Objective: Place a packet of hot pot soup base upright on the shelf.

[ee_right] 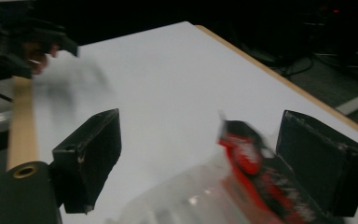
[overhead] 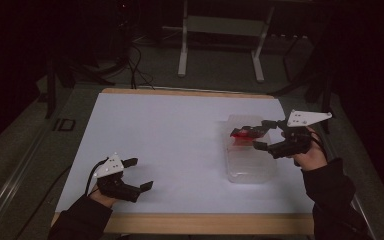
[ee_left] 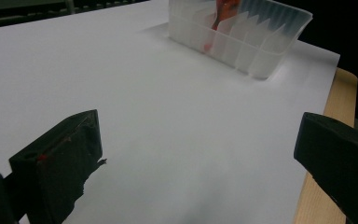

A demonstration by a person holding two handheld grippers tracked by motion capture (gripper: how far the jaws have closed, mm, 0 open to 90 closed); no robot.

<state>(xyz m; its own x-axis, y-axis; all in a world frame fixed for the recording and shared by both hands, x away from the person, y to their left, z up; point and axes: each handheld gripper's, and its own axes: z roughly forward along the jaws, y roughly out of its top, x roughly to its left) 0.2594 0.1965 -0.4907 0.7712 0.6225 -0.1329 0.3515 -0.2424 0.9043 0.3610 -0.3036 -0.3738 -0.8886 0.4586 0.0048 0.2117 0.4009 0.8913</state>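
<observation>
A clear, ribbed plastic tub [overhead: 250,162], oblong with thin translucent walls, stands on the white-topped bench [overhead: 170,145] toward 3 o'clock, its long side running from 12 to 6. At its 12 o'clock end sits a glossy red and black snack packet [overhead: 242,134], crinkled foil, partly above the rim; whether it rests on the tub floor cannot be told. The right claw [overhead: 258,134] hovers over that end with its black jaws apart; in the right gripper view the packet [ee_right: 249,156] lies just beside the right-hand jaw, apparently touching it, blurred. The left claw [overhead: 141,174] is at 7 o'clock on the bench, jaws spread wide on nothing, well apart from the tub [ee_left: 242,39]. The bench has a pale wooden edge.
</observation>
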